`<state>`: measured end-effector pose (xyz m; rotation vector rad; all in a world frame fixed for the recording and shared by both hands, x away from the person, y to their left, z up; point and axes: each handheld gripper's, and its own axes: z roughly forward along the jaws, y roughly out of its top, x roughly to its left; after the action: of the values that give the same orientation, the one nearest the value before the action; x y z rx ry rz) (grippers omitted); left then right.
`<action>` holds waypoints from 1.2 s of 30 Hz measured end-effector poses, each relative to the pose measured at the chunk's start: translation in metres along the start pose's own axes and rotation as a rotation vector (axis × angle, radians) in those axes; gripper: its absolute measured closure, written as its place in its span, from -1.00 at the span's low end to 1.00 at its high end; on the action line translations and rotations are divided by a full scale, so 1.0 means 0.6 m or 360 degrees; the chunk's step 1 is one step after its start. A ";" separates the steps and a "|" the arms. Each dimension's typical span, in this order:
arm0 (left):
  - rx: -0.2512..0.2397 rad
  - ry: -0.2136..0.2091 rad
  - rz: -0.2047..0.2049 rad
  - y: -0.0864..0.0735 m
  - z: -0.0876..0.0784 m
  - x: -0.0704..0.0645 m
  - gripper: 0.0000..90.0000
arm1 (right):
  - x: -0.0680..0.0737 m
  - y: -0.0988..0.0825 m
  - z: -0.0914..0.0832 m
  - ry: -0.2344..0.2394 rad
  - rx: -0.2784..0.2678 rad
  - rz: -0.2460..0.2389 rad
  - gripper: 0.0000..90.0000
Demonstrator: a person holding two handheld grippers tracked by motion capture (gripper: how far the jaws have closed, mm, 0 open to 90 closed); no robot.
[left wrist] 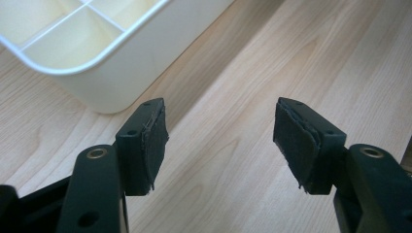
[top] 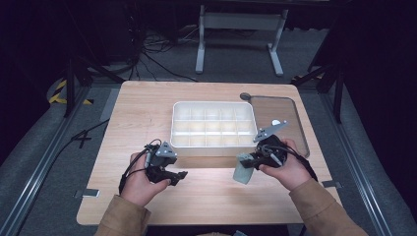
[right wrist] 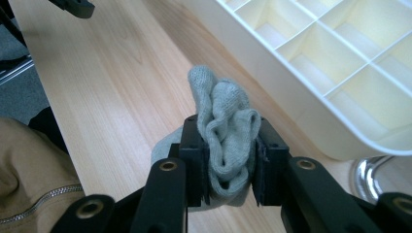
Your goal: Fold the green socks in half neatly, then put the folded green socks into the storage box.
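The right hand-held gripper (right wrist: 228, 160) clamped a bunched pale grey knitted cloth (right wrist: 226, 126) between its jaws, above the light wooden desk (top: 206, 191), just beside the white plastic compartment tray (top: 214, 125). The left hand-held gripper (left wrist: 221, 141) stood wide open, empty.

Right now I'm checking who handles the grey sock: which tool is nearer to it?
Right. The right tool is shut on the bunched grey sock, holding it in front of the white divided box. The left tool hangs open and empty, apart from the sock.
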<state>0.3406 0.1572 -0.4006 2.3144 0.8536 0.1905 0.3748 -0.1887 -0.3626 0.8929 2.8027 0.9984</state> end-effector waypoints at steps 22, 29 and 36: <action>0.0022 0.0048 -0.0022 -0.010 -0.004 0.011 -0.16 | -0.069 0.060 -0.047 -0.0207 -0.0049 -0.0018 0.55; 0.0029 0.0053 -0.0035 -0.014 -0.005 0.012 -0.16 | -0.095 0.077 -0.043 -0.0232 -0.0025 -0.0001 0.55; 0.0029 0.0052 -0.0040 -0.016 -0.006 0.012 -0.16 | -0.114 0.096 -0.037 -0.0271 0.0001 -0.0008 0.54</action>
<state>0.3402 0.1691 -0.4045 2.3221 0.9038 0.2114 0.4560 -0.2015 -0.3215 0.9236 2.6629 0.8763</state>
